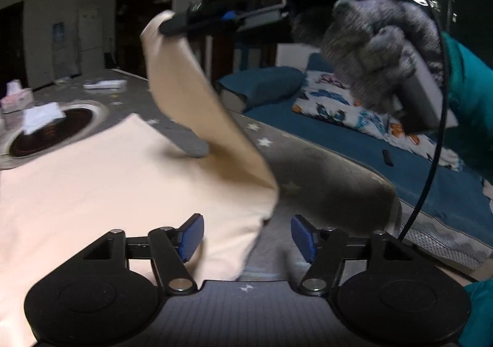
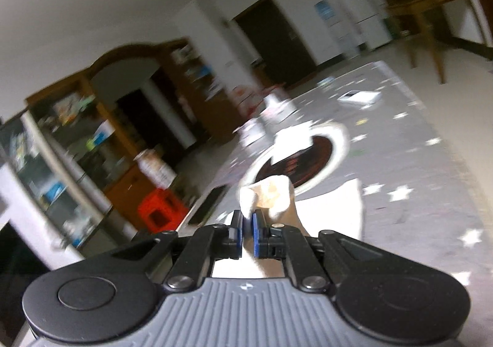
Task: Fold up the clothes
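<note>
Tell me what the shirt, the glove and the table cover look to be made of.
Shirt: soft matte knit, probably cotton; it drapes limply where the right gripper lifts it. Glove: fuzzy grey knitted yarn, with visible nubbly texture. Table cover: thin grey cloth printed with white stars, as far as it shows; whether woven or coated cannot be told. The left gripper is open.

A grey knitted glove covers the person's hand, above a teal sleeve. The black-armed left gripper carries blue rubber pads, silver pivot screws and a ribbed grey body; a black cable trails nearby.
</note>
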`<action>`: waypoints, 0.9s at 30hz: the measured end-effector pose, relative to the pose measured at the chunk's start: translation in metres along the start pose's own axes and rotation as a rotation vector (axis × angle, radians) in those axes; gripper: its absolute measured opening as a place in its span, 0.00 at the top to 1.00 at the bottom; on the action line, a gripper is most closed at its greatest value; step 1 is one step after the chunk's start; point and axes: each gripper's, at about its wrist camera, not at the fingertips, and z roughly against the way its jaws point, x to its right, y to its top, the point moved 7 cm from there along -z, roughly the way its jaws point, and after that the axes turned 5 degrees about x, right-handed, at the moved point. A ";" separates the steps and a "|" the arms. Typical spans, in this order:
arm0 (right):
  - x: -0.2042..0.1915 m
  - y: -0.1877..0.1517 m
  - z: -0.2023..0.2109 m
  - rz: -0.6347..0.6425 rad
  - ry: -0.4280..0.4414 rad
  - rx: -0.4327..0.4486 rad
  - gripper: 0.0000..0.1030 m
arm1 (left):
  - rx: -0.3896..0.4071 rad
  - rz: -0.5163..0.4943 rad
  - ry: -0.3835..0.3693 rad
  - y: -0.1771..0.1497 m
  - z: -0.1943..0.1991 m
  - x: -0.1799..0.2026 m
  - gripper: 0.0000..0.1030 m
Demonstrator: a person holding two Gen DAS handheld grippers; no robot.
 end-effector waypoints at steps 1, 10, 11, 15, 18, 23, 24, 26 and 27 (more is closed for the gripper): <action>-0.010 -0.005 -0.011 0.008 0.020 -0.021 0.95 | 0.008 0.006 0.013 -0.001 0.007 -0.005 0.34; -0.051 -0.073 -0.079 0.026 0.097 -0.225 0.94 | 0.013 0.107 0.208 -0.028 0.060 -0.058 0.33; -0.054 -0.080 -0.083 0.029 0.101 -0.244 0.94 | 0.013 0.118 0.223 -0.030 0.063 -0.062 0.33; -0.062 -0.102 -0.085 0.036 0.129 -0.313 0.86 | 0.018 0.151 0.268 -0.034 0.075 -0.076 0.33; -0.061 -0.102 -0.075 0.077 0.123 -0.315 0.81 | 0.025 0.158 0.287 -0.033 0.078 -0.082 0.33; -0.037 -0.101 -0.041 0.168 0.025 -0.307 0.80 | 0.054 0.171 0.306 -0.024 0.081 -0.092 0.34; -0.030 -0.103 -0.034 0.184 0.000 -0.309 0.79 | 0.059 0.174 0.304 -0.022 0.079 -0.093 0.34; -0.017 -0.106 -0.020 0.217 -0.050 -0.312 0.79 | 0.062 0.183 0.298 -0.018 0.075 -0.096 0.35; -0.011 -0.108 -0.013 0.233 -0.074 -0.313 0.78 | 0.062 0.187 0.294 -0.016 0.071 -0.097 0.35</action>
